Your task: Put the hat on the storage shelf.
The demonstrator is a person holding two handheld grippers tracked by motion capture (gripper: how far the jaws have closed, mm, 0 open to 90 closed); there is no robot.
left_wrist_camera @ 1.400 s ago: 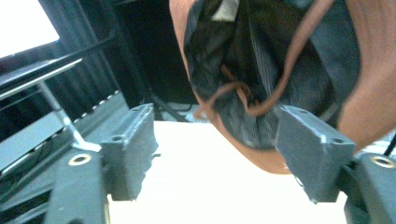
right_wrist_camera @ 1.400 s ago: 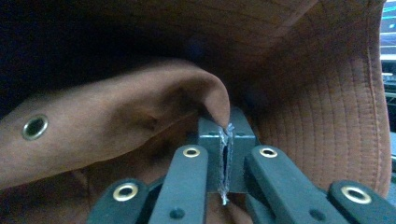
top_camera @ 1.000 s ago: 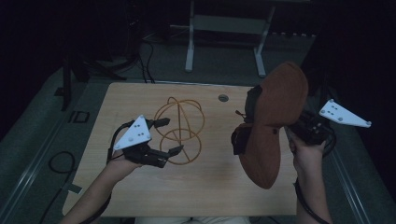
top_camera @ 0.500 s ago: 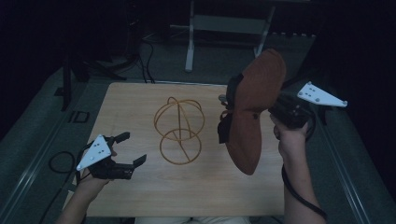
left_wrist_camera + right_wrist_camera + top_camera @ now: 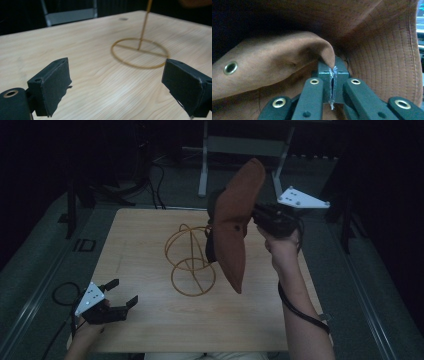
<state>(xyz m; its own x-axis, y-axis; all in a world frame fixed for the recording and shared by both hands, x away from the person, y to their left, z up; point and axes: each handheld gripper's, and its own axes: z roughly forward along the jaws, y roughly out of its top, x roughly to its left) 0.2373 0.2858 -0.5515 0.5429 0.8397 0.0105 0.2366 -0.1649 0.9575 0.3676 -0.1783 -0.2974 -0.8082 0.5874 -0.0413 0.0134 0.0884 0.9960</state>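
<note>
Room: dark; I see a lit wooden worktop [image 5: 150,330].
Change: left tool [image 5: 119,298] withdrew to the near-left corner, jaws wide, empty.
Hat [image 5: 235,225]: right tool [image 5: 332,86] clamped on its fabric, carried leftward, now above the wire stand [image 5: 192,257].
Meaning: probably draping next.

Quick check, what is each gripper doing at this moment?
Left gripper: open, empty, low over the table.
Right gripper: shut on the brown hat, held up beside the wire stand.
</note>
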